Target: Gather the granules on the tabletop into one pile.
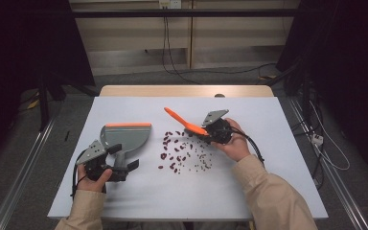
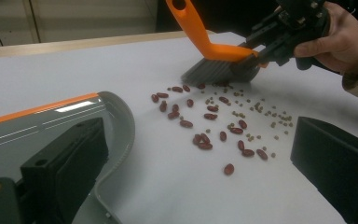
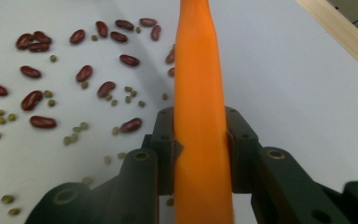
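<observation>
left gripper (image 1: pixel 120 167) holds dustpan (image 1: pixel 124 136) | right gripper (image 1: pixel 211 132) clamps brush (image 1: pixel 187 123) beside beans (image 1: pixel 177 153)

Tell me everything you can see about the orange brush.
The brush has a glossy orange handle that looks plastic, with a hole near its tip, and dark grey bristles under its head. The right gripper clamps the handle from both sides. In the left gripper view it stands tilted, handle rising away, bristles down on the white table at the far edge of the scattered beans. It lies apart from the dustpan.
</observation>
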